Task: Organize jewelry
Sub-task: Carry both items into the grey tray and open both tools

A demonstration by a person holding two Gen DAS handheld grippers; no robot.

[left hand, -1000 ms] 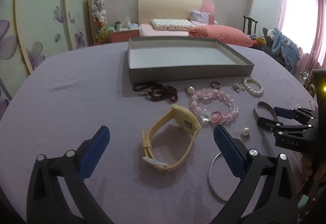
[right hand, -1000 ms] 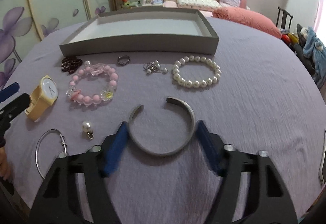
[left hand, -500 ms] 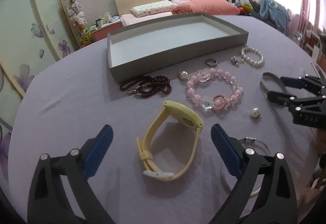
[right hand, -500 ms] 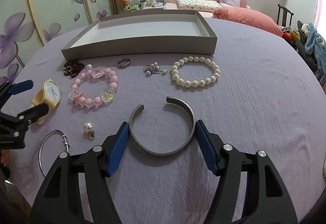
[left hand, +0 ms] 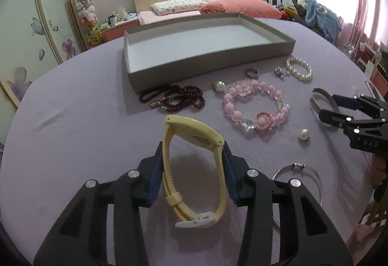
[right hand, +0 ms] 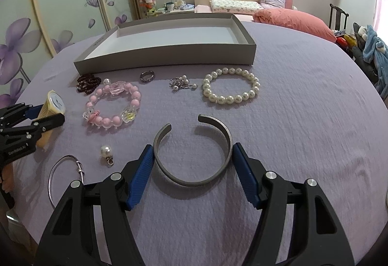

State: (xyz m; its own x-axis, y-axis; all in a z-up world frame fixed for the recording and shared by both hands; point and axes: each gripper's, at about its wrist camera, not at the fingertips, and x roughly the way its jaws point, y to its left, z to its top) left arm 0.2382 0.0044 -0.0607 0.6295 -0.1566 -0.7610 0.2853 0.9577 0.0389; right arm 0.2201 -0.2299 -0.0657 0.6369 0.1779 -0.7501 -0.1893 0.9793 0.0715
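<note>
A lilac-covered tabletop (right hand: 303,106) carries a scatter of jewelry in front of a shallow grey tray (right hand: 169,61) that stands at the far side. The left tool (left hand: 192,164) is closing its blue pads on a pale yellow watch (left hand: 194,169), which stands on edge between them at the near left of the tabletop, the pads touching both sides of its strap. The right tool (right hand: 192,174) sits part-way open around a grey metal cuff (right hand: 194,152), one pad just beside each flank of the cuff; whether they press on it cannot be told, and the cuff lies flat on the cloth with its gap facing the tray. Between the tools and the tray lie a pink bead bracelet (right hand: 112,105), a white pearl bracelet (right hand: 230,89), a dark red bead string (left hand: 174,98) near the tray's left corner, a small ring (right hand: 147,76), a little cluster of silver and pearl pieces (right hand: 180,83), a single pearl pendant (right hand: 106,153) and a thin wire hoop (right hand: 64,176) at the near left. A bed with pink bedding (right hand: 291,19) stands beyond the tabletop.
</note>
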